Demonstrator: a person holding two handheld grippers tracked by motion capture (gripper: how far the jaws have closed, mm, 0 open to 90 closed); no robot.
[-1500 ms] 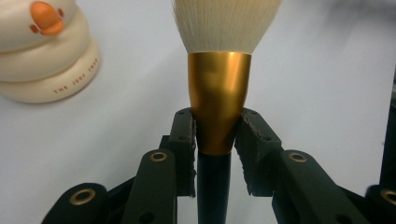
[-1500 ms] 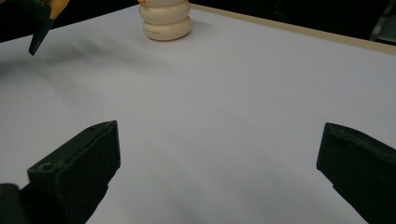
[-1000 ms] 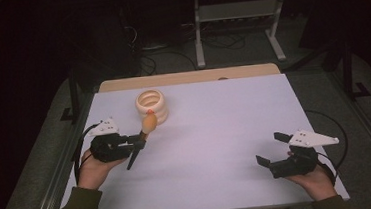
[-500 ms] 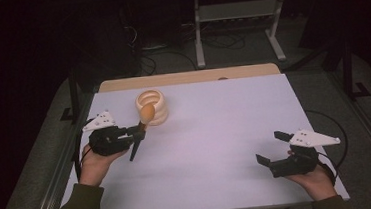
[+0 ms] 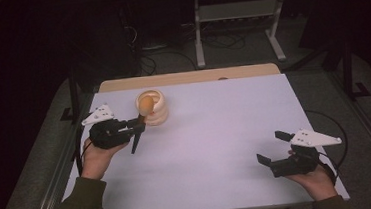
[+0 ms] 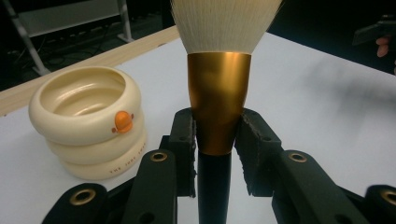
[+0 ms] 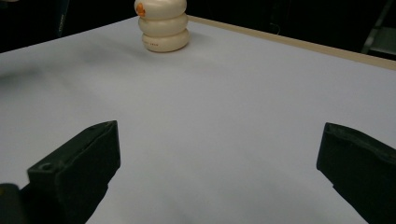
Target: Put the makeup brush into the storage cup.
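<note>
Brush (image 6: pixel 219 93) grasped at its gold ferrule by the left claw (image 5: pixel 136 131), bristles raised toward the cream ringed holder (image 5: pixel 152 107) near the bench's (image 5: pixel 226 131) far left corner; such a grip would suit lowering the handle in. Holder interior appears empty in the left gripper view. Right claw (image 5: pixel 273 150) rests released, jaws wide, near the near right corner.

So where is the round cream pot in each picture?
High view: the pot stands at the table's far left, just beyond the left gripper.
Left gripper view: the pot sits at the left, beside the held brush.
Right gripper view: the pot is far off at the top.
Shared landmark: the pot's orange duck mark.
</note>
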